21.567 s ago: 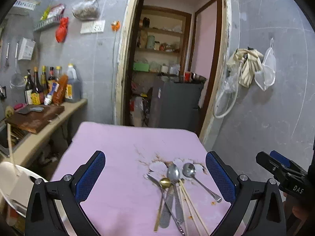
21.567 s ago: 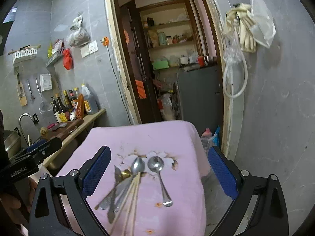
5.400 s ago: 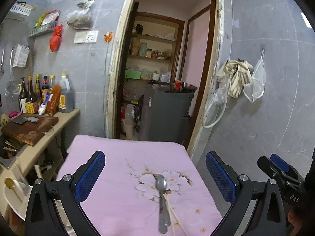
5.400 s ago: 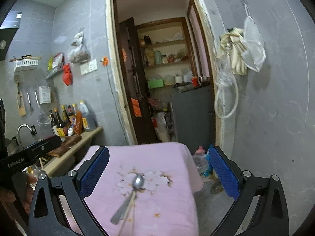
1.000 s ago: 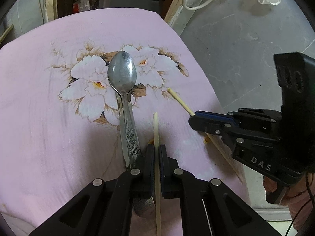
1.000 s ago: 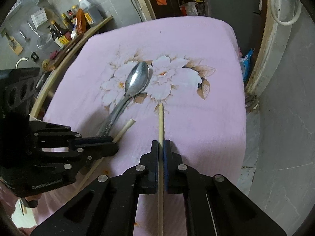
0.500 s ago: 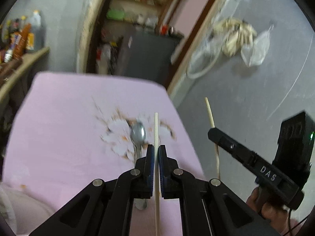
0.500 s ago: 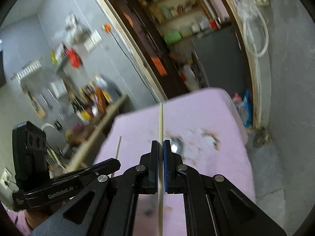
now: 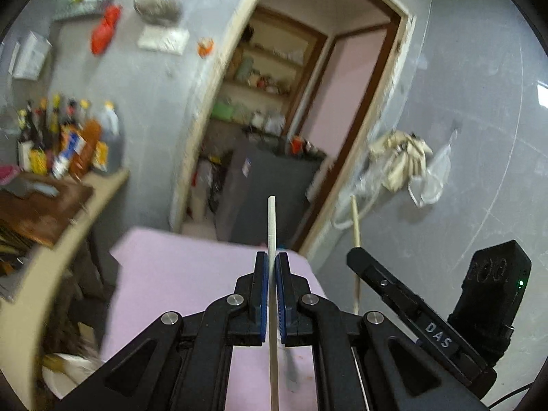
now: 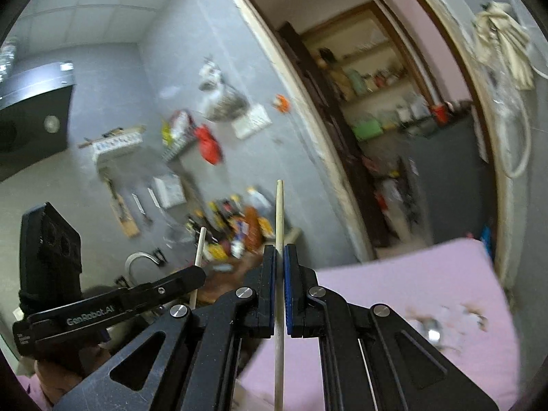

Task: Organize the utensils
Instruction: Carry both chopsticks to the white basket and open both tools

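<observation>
Left wrist view: left gripper (image 9: 272,267) pinches one chopstick (image 9: 271,226) — jaws closed on it, raised above the pink table (image 9: 178,274). Right gripper (image 10: 279,260) likewise clamps another chopstick (image 10: 279,209) — upright, aloft.

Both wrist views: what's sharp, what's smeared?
Left wrist view: left gripper and its chopstick sharp; bottles, doorway and pink cloth motion-smeared; fisheye bends the door frame. Right wrist view: right gripper and its chopstick crisp; wall clutter, shelves and the spoon on the cloth streaked with blur.
</observation>
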Tool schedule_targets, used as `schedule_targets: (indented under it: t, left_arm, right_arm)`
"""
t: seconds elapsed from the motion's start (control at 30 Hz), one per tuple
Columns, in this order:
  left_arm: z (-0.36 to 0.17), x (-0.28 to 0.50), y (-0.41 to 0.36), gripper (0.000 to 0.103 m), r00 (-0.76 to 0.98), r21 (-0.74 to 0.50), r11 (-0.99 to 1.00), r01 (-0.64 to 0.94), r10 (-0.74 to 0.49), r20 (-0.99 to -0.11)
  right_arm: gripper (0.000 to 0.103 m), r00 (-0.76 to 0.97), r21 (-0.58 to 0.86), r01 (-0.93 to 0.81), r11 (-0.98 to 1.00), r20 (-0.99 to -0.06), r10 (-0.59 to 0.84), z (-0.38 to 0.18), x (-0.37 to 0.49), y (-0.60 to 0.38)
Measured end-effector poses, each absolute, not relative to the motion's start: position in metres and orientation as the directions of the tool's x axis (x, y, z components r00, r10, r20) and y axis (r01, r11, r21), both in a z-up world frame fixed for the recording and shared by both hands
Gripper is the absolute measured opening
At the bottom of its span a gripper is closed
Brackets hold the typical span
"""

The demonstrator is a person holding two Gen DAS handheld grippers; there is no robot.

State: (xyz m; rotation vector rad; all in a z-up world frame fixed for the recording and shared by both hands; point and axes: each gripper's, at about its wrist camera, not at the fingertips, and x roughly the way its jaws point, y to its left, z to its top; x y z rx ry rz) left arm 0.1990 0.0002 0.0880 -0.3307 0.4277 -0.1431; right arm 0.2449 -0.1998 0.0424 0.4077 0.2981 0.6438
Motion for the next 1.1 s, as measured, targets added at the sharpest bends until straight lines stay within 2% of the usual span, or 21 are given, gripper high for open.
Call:
schedule_targets:
  t: [0.27, 0.4, 0.57, 0.77, 1.1]
  left_arm:
    - [0.079, 0.172, 0.096, 0.005, 0.948, -0.380, 0.924, -0.044, -0.081, -0.307]
    - [0.054, 0.171, 0.135, 0.005, 0.954, -0.440, 0.892, -0.103, -0.036, -0.296]
    - [0.024, 0.174, 0.156, 0.005, 0.955, -0.481, 0.864, -0.149, 0.000, -0.296]
    - [0.003, 0.175, 0.149, 0.005, 0.961, -0.442, 0.882, -0.160, 0.037, -0.274]
    - [-0.026, 0.162, 0.135, 0.005, 0.969, -0.390, 0.908, -0.154, 0.062, -0.238]
  right_arm:
    - [0.004, 0.741, 0.524, -0.567, 0.636, -0.015, 0.672, 0.041, 0.231, -0.118]
    - [0.004, 0.762, 0.548, -0.525, 0.651, -0.038, 0.647, 0.022, 0.228, -0.096]
    - [0.004, 0.793, 0.509, -0.482, 0.713, -0.091, 0.602, 0.002, 0.227, -0.082]
    - [0.004, 0.829, 0.416, -0.457, 0.786, -0.122, 0.546, -0.010, 0.222, -0.080]
    - [0.004, 0.854, 0.395, -0.432, 0.811, -0.112, 0.509, -0.029, 0.217, -0.090]
